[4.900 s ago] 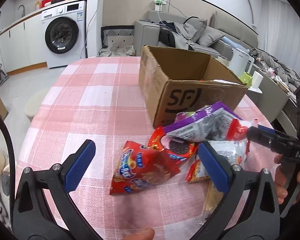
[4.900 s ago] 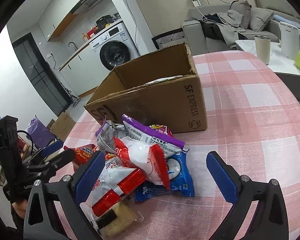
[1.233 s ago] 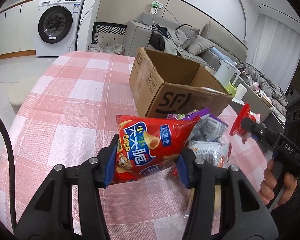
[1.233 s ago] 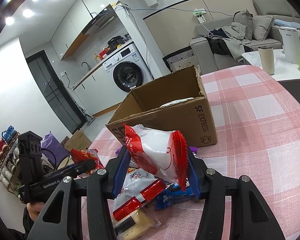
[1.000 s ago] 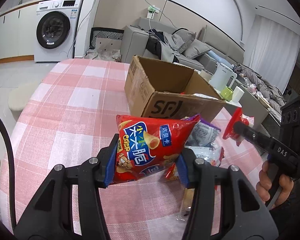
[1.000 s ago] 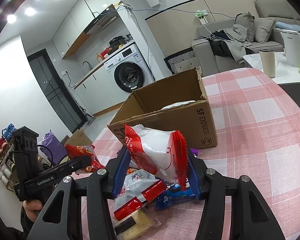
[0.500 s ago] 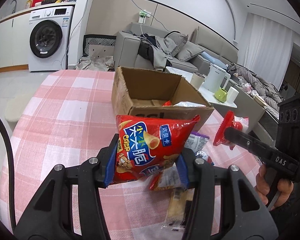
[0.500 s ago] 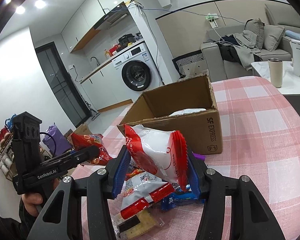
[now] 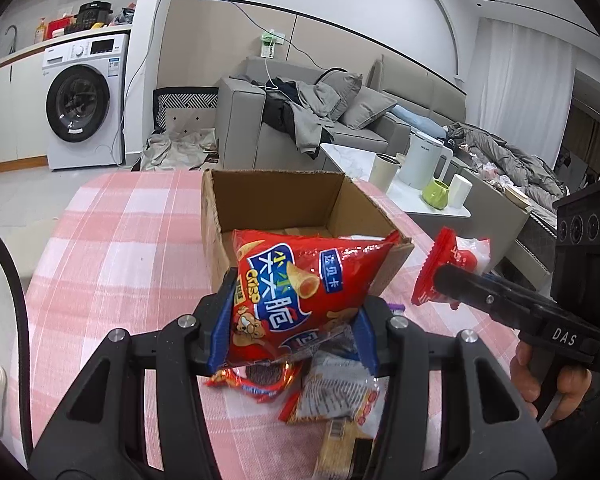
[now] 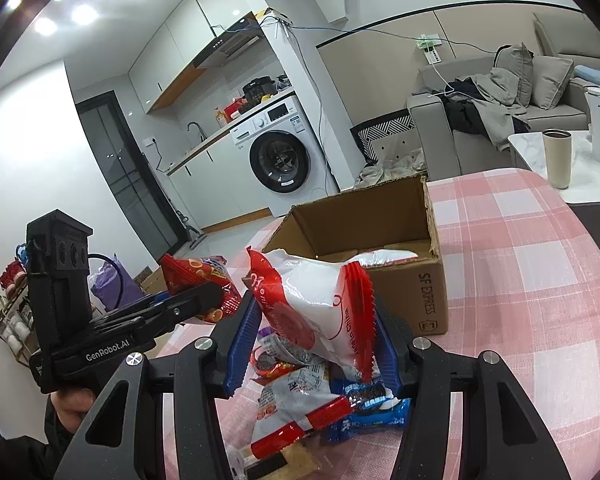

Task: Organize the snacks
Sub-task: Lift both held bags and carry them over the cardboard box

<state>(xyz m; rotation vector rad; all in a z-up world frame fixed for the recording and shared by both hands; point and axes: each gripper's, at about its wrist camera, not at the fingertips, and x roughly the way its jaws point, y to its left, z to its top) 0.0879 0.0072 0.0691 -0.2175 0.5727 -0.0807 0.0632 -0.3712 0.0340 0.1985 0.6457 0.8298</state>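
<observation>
Snacks under inspection: two packets are lifted, the rest lie in a loose heap (image 10: 300, 396) on the checked table (image 10: 540, 280), on the near side of the cardboard box (image 9: 268, 208).

Left tool (image 9: 292, 332): clenched on a red crisp bag (image 9: 296, 292), blue pads pressing its two lower edges. The bag stands upright between the pads, its long axis running up and away toward the box, and its top corner overlaps the box's near rim in the left wrist view.

Right tool (image 10: 312, 344): clenched on a white packet with red crimped ends (image 10: 316, 308), held clear above the heap.

Governing relation: the box lies straight ahead of both tools and below the held packets, its open top facing up, with some contents already visible on its floor. From the right tool's side the box presents a near corner and the printed wall; the packet's upper end reaches about level with the near rim.

Judgement: the left tool appears the nearer to the opening. Both packets need to travel forward over the near wall before release. Risk: a bag's hanging lower edge catching the rim.
</observation>
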